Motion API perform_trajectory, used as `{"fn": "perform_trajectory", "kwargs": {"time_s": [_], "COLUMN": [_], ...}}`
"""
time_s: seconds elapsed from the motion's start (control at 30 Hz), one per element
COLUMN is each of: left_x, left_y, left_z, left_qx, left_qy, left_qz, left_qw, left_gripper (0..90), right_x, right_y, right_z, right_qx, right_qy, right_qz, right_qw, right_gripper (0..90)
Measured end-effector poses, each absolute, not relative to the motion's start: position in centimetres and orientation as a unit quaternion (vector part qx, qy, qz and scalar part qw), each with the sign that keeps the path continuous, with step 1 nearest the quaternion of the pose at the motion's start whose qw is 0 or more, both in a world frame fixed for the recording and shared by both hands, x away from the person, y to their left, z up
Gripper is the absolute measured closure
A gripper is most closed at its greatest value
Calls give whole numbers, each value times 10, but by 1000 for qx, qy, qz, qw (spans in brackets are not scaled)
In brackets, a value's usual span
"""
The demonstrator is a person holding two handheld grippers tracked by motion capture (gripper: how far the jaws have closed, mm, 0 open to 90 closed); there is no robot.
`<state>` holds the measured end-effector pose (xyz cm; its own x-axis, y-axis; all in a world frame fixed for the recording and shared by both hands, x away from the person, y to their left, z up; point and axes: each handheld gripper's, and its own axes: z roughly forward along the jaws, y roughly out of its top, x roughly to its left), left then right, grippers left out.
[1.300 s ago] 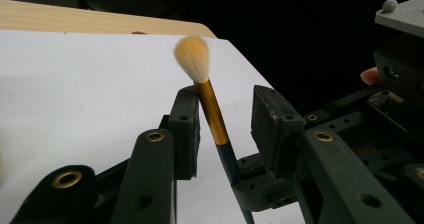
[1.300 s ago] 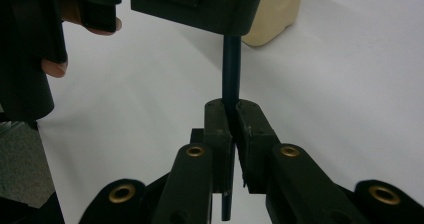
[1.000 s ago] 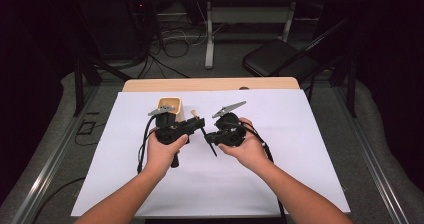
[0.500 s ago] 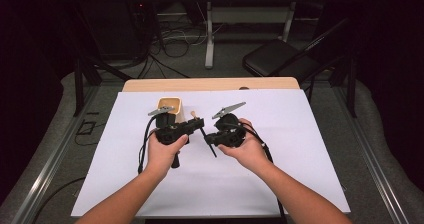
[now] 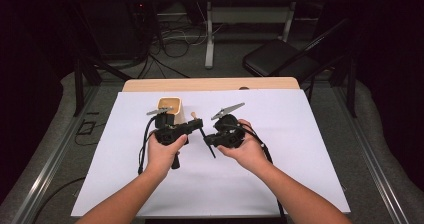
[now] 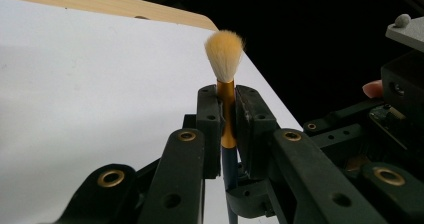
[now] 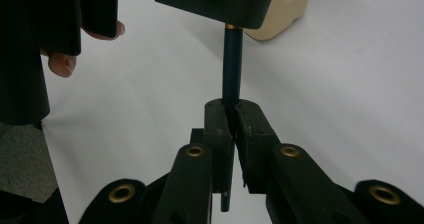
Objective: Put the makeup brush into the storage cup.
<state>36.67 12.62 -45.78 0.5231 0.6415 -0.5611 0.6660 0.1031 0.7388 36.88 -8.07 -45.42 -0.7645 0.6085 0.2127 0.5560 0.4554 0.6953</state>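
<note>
A paintbrush with pale bristles, a gold ferrule and a dark handle is held between both grippers above the white sheet. My left gripper is shut on the ferrule just under the bristles, and its jaws have just been closing on it. My right gripper is shut on the dark handle lower down. In the high view the left gripper and the right gripper face each other at the table's middle, with the brush slanting between them.
A small tan cup stands just behind the left gripper, and it also appears as the cup beyond the handle. The white sheet covers a wooden table. A chair and cables lie on the floor beyond.
</note>
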Motion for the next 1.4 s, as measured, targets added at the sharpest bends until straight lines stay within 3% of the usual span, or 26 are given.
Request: {"fn": "perform_trajectory", "kwargs": {"time_s": [0.83,1.1,1.4], "left_x": [366,365,364], "left_y": [127,129,134], "left_z": [-456,-455,-452], "left_qx": [663,661,665], "left_qy": [494,491,485], "left_qz": [-27,-19,6], "left_qw": [563,568,568], "left_gripper": [833,833,833], "right_x": [367,365,362], "right_y": [-79,-80,-83], "right_z": [-454,-453,-452], "right_qx": [338,335,326], "right_qy": [853,852,853], "right_qz": [396,401,406], "right_qw": [35,33,44], "right_gripper": [832,776,646]}}
